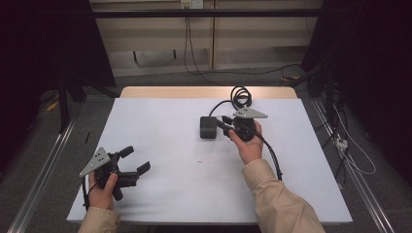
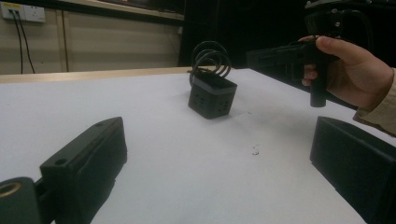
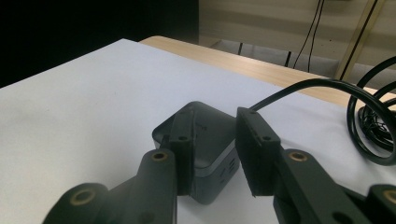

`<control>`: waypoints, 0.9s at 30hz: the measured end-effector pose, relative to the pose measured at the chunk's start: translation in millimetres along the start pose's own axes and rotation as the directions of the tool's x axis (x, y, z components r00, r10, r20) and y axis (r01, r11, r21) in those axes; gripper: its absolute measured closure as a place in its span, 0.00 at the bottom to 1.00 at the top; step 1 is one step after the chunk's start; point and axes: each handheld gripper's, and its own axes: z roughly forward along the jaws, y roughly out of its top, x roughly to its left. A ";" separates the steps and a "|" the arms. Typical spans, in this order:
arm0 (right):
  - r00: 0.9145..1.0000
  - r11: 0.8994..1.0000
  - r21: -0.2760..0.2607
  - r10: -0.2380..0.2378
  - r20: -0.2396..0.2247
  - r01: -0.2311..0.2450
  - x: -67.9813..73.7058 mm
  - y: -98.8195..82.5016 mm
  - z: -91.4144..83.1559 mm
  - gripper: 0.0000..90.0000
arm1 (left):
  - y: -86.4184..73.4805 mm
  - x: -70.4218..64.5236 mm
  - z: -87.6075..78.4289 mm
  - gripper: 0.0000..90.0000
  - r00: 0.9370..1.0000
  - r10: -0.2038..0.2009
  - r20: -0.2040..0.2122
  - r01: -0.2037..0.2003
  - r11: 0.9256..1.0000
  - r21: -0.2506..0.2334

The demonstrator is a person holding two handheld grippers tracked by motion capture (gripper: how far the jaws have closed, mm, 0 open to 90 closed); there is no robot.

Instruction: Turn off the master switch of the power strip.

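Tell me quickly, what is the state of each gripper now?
Left gripper: open, holding nothing.
Right gripper: open at the black box, not gripping it.

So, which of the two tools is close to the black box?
The right tool, at the black box near the coiled cable; the left tool stays far off, near the front edge of the table.

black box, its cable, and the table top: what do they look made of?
Box: likely moulded plastic, smooth dark top with a faint sheen, small square vent holes in its side.
Cable: likely rubber or PVC sheath, matte black, holding loose coils.
Table top: flat matte white surface, sheet or laminate, can't tell which; a bare wood-look strip shows at the far edge.
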 end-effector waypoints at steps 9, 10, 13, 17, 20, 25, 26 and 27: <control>1.000 1.000 0.005 0.009 -0.010 -0.009 0.0 1.9 3.5 0.81 | -0.1 0.0 0.4 0.04 1.000 0.000 0.002 0.000 1.000 0.002; 1.000 1.000 0.005 0.010 -0.010 -0.010 0.0 2.1 3.8 0.81 | -0.1 0.0 0.5 0.04 1.000 0.000 0.002 0.000 1.000 0.002; 1.000 1.000 0.007 0.012 -0.013 -0.012 -0.9 2.0 4.8 0.83 | -0.1 -0.2 0.6 0.04 1.000 -0.001 0.003 0.001 1.000 0.001; 1.000 1.000 0.010 0.015 -0.018 -0.015 -1.7 2.1 5.3 0.85 | -0.3 -0.1 0.7 0.04 1.000 -0.001 0.000 0.001 1.000 0.002; 1.000 1.000 0.013 0.012 -0.024 -0.012 -2.2 2.8 5.9 0.87 | -0.4 -0.3 1.1 0.04 1.000 0.000 -0.001 0.000 1.000 0.004; 0.999 1.000 0.017 0.013 -0.034 -0.012 -0.9 4.2 8.1 0.88 | -0.7 -0.3 1.7 0.04 1.000 0.001 0.002 -0.001 1.000 0.006; 0.999 1.000 0.016 0.016 -0.035 -0.015 -0.6 4.3 8.8 0.88 | -0.7 -0.2 1.8 0.04 1.000 0.001 0.002 -0.001 1.000 0.006; 0.999 1.000 0.018 0.018 -0.037 -0.017 -0.4 4.3 9.5 0.89 | -0.7 -0.2 1.8 0.04 1.000 0.002 0.001 -0.002 1.000 0.006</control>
